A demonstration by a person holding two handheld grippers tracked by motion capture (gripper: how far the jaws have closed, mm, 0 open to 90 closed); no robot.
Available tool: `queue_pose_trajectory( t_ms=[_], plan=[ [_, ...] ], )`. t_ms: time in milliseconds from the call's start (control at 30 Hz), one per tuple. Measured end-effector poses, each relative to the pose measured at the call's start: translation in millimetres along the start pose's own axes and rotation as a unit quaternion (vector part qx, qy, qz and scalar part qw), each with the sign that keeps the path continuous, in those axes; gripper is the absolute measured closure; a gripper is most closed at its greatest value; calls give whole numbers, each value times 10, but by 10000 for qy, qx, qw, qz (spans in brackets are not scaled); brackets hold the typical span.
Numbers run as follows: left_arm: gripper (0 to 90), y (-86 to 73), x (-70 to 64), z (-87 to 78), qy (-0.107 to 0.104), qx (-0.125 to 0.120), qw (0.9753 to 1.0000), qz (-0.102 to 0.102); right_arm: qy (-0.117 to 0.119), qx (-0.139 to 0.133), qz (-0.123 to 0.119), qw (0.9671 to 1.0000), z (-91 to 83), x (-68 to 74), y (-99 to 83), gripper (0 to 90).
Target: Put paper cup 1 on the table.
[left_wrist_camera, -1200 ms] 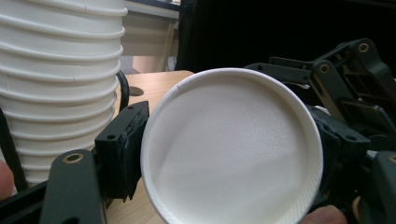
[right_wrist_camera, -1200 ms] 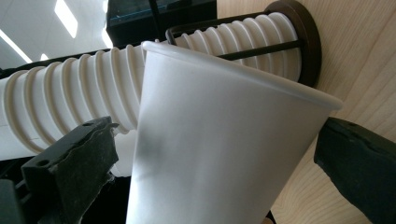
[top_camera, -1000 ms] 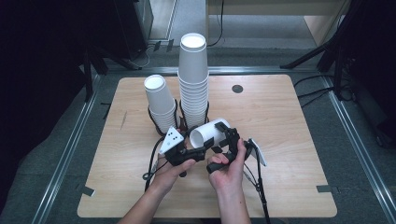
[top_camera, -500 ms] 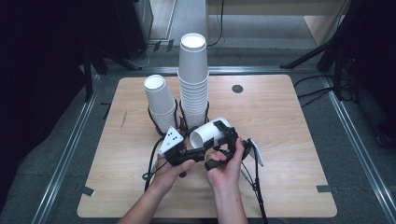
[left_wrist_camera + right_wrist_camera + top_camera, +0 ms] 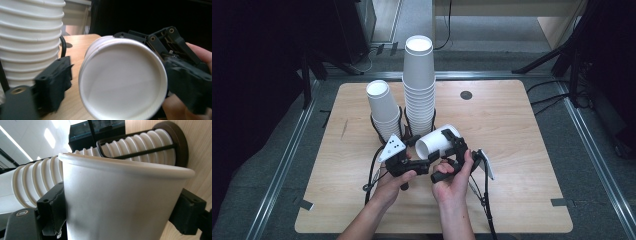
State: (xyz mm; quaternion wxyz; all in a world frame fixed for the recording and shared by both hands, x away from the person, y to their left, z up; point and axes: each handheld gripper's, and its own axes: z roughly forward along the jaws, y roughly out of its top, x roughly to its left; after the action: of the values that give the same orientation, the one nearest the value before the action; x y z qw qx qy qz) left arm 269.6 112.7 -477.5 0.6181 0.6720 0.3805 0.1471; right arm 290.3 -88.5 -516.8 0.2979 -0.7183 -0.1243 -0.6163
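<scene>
At centre frame, the right gripper remains closed on a tilted paper cup above the counter, unchanged; left gripper fingers spread, holding nothing.

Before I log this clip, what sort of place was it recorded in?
Probably a lab or studio recording station, not a café. A bare wooden tabletop sits framed by metal rails and dark stand legs. On it are just two stacks of paper cups in black wire holders.

White paper cups in black wire holders stand on a pale wooden table.
</scene>
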Motion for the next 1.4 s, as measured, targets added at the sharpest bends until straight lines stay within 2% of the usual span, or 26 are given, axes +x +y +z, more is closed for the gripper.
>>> queue_pose_trajectory(
  t_ms=[100, 133, 200, 267, 300, 433, 467, 533, 567, 600, 700, 733, 767, 800, 833, 867, 900, 933, 967, 1133, 1267, 1333, 1367, 1400],
  plan=[
    [71, 6, 3, -2, 24, 50, 10000, -41, 67, -83, -75, 9999, -17, 19, 17, 148],
    [0, 8, 1, 0, 31, 60, 9999, -82, 60, -113, -147, 9998, -29, 39, 20, 147],
    [0, 13, 6, -6, 2, 77, 9999, -149, 63, -183, -230, 9995, -38, 54, 32, 146],
    [0, 13, 1, -8, 51, 72, 9999, -113, 67, -210, -269, 9994, -41, 58, 38, 145],
    [0, 14, 1, -11, 58, 69, 9999, -92, 141, -221, -295, 9992, -45, 71, 51, 144],
    [0, 17, 12, -17, 103, 79, 9998, -135, 179, -345, -591, 9975, -72, 129, 63, 144],
    [0, 17, 19, -16, 100, 88, 9997, -185, 179, -345, -591, 9975, -72, 129, 63, 144],
    [0, 15, 33, -19, 86, 172, 9996, -222, 231, -409, -775, 9959, -89, 175, 65, 144],
    [0, 13, 33, -24, 66, 209, 9995, -221, 197, -473, -975, 9939, -108, 217, 67, 144],
    [0, 13, 33, -24, 66, 209, 9995, -221, 197, -473, -975, 9939, -108, 217, 67, 144],
    [0, 17, 15, -39, 51, 209, 9996, -177, 231, -574, -1191, 9910, -146, 288, 73, 144],
    [0, 20, 8, -46, 44, 197, 9997, -162, 240, -608, -1295, 9894, -155, 308, 77, 144],
    [0, 24, 6, -54, 38, 200, 9997, -135, 231, -690, -1479, 9863, -170, 350, 88, 144],
    [0, 27, 1, -63, 38, 192, 9997, -147, 231, -690, -1479, 9863, -170, 350, 88, 144],
    [0, 34, -1, -73, 34, 201, 9997, -135, 237, -744, -1548, 9849, -176, 366, 98, 144],
    [0, 41, -4, -86, 15, 190, 9997, -143, 236, -827, -1698, 9817, -180, 392, 120, 144],
    [0, 41, -4, -86, 15, 190, 9997, -143, 236, -827, -1698, 9817, -180, 392, 120, 144],
    [0, 47, -4, -98, 4, 194, 9997, -166, 240, -887, -1836, 9787, -176, 417, 140, 144],
    [0, 52, 0, -105, -26, 199, 9996, -188, 240, -887, -1836, 9787, -176, 417, 140, 144],
    [0, 58, 16, -133, -1, 272, 9995, -183, 175, -984, -2274, 9687, -155, 479, 166, 143],
    [0, 59, 38, -148, 5, 340, 9992, -189, 114, -1089, -2664, 9576, -147, 526, 169, 143],
    [0, 86, 54, -143, 26, 354, 9989, -296, 89, -1125, -2907, 9501, -145, 551, 165, 143],
    [0, 94, 57, -146, 20, 352, 9989, -306, 63, -1138, -3109, 9436, -139, 577, 160, 142],
    [0, 106, 52, -151, 14, 329, 9989, -332, 63, -1138, -3109, 9436, -139, 577, 160, 142]
  ],
)
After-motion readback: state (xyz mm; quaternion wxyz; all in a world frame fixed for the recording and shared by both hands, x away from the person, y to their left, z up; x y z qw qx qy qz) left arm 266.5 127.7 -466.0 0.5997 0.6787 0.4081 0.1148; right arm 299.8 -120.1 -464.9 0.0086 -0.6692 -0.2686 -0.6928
